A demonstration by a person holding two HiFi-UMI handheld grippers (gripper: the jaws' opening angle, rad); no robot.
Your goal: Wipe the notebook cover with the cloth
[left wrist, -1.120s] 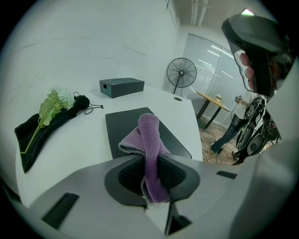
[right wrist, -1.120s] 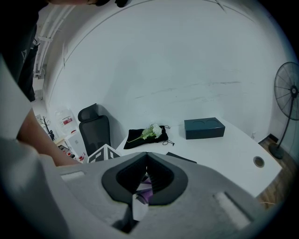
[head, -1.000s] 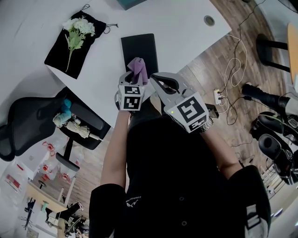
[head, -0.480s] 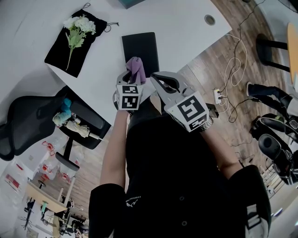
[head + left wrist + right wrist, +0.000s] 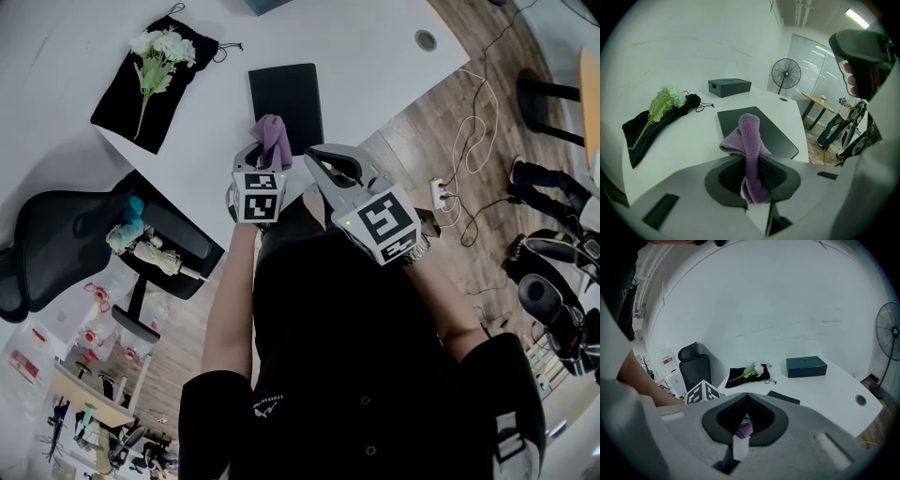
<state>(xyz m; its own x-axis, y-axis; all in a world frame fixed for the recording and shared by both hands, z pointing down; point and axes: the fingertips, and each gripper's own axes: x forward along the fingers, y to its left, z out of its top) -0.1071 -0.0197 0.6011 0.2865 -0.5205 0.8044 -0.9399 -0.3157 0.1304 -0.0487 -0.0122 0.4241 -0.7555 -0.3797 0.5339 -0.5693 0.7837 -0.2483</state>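
A black notebook (image 5: 285, 94) lies flat near the white table's front edge (image 5: 202, 192); it also shows in the left gripper view (image 5: 773, 133) and as a dark corner in the right gripper view (image 5: 783, 397). My left gripper (image 5: 266, 156) is shut on a purple cloth (image 5: 274, 137) and is held just short of the notebook's near edge. The cloth (image 5: 751, 140) stands up between the jaws and flops forward, apart from the cover. My right gripper (image 5: 322, 157) hovers beside the left one with its jaws (image 5: 746, 398) together and nothing held.
A black pouch with a white flower sprig (image 5: 152, 73) lies on the table to the left. A dark teal box (image 5: 729, 86) sits at the back. A black office chair (image 5: 66, 248) stands at the table's left. Cables and a power strip (image 5: 441, 192) lie on the wood floor to the right.
Both grippers stay almost still, and the left one keeps its hold on the cloth. The table drifts slightly in the head view. A person's legs shift at the right edge.
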